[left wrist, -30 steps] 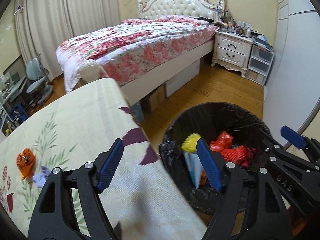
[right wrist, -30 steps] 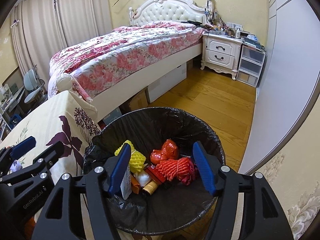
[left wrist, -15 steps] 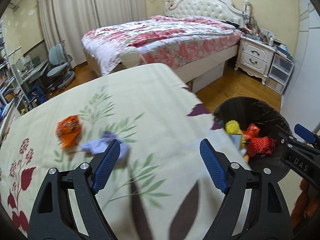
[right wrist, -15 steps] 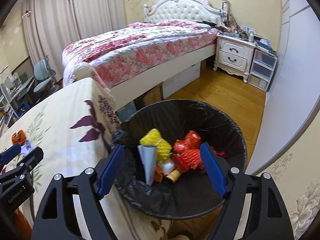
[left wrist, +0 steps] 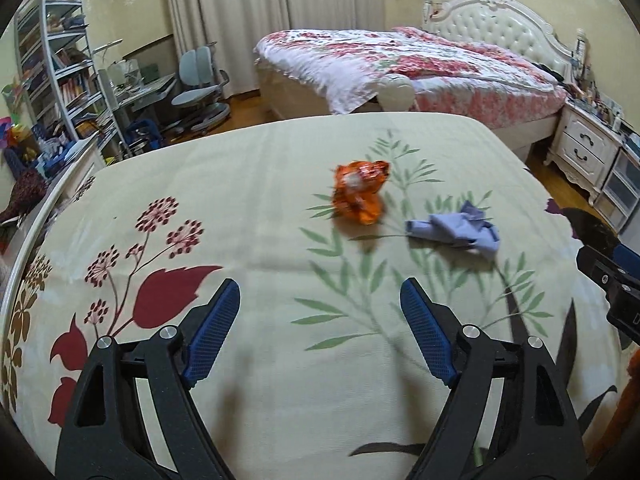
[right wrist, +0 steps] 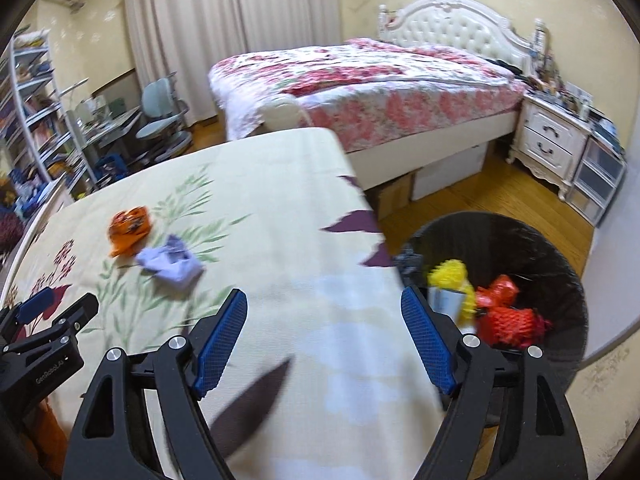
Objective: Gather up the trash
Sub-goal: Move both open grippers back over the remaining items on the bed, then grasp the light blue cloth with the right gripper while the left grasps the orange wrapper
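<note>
Orange wrapper ahead of left gripper jaws (spread, empty).

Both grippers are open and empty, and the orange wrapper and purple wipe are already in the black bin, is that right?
Not quite. The orange wrapper and purple wipe lie on the floral tablecloth, per the left wrist view. Left gripper and right gripper are open and empty.

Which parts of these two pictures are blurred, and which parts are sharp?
Left wrist view: the orange wrapper and the bed are smeared by motion, while the left gripper is sharp. Right wrist view: the tablecloth and the trash bin are blurred, while the right gripper is sharp.
</note>
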Available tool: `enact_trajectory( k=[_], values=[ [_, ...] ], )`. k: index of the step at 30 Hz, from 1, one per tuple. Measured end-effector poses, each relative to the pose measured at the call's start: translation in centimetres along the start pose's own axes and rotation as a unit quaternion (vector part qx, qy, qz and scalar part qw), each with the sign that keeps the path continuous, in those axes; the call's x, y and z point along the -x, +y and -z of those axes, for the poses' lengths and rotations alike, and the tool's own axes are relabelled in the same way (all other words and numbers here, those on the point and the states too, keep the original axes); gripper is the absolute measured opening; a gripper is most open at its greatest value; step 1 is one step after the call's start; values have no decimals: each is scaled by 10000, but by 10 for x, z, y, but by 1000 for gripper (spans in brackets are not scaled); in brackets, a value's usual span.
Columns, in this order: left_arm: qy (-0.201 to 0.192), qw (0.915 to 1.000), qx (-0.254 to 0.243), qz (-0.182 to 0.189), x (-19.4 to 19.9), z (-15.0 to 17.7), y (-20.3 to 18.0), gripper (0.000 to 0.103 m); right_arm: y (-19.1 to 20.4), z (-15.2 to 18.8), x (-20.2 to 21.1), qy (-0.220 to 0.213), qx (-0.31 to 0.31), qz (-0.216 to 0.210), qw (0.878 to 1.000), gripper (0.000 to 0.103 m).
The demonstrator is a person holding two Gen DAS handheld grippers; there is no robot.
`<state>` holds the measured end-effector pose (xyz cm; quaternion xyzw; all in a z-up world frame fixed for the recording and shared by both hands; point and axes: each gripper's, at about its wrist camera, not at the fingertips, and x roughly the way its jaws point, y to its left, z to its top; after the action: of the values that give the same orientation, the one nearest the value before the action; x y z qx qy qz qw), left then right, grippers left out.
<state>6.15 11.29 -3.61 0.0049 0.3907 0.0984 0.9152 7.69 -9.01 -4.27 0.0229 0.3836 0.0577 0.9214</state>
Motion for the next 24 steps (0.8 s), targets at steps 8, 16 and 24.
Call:
enact_trajectory(
  k=[8,16,24],
  values=[
    [129,9985,491,-196,-1,11,52,80,60,-2,-18,204,598,-381,9973,77],
    [148,9982,557,-138,-5,10,63,81,87,-15,-45,411,909,-373,9943,77],
    [189,9986,484,-65,-11,6,61,81,94,-22,-58,560,1011,-345,9927,52]
  ],
)
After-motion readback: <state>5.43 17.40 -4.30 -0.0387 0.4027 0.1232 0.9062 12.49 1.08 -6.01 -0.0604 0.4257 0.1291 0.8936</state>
